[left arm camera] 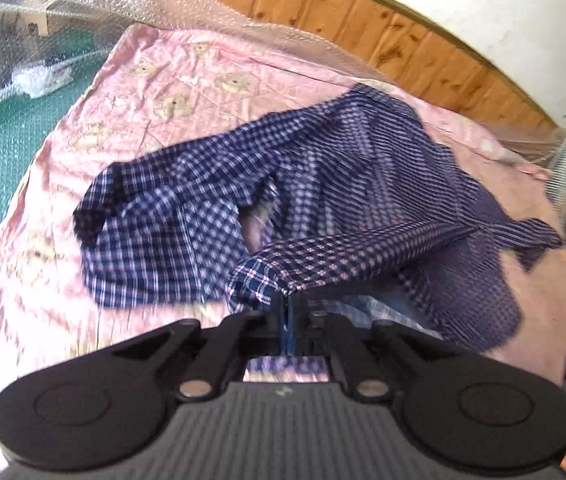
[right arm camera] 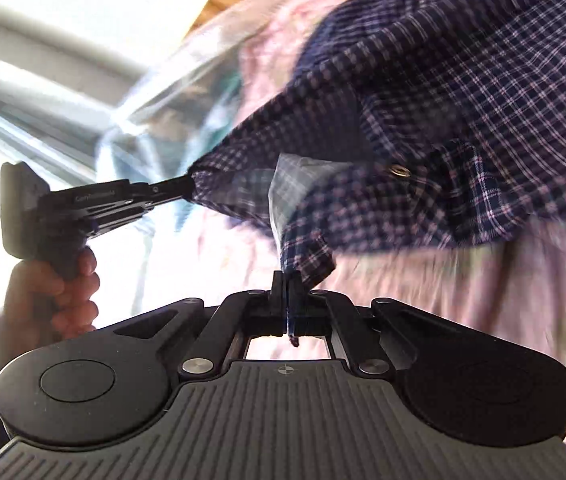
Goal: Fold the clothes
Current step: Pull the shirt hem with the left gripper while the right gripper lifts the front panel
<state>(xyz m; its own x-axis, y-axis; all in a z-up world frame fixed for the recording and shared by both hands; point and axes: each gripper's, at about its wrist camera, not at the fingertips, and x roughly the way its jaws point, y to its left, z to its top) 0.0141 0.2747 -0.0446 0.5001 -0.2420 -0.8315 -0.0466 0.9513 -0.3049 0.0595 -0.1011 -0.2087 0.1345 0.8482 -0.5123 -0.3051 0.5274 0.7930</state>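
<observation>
**Both grippers clamped on the shirt**

Checked shirt (left arm camera: 211,200) sprawls rumpled on a pink quilt (left arm camera: 155,80) with bear prints; part lifted off it. Left gripper (left arm camera: 286,300) closed, fabric edge pinched between its fingers; a band of cloth runs taut from there toward the right. Right gripper (right arm camera: 285,280) closed too, nipping a hem corner; a strip of cloth hangs through behind the fingers. Right view shows the left gripper side-on, a hand (right arm camera: 63,292) round its handle; wood panelling (left arm camera: 363,20) behind the bed.
</observation>
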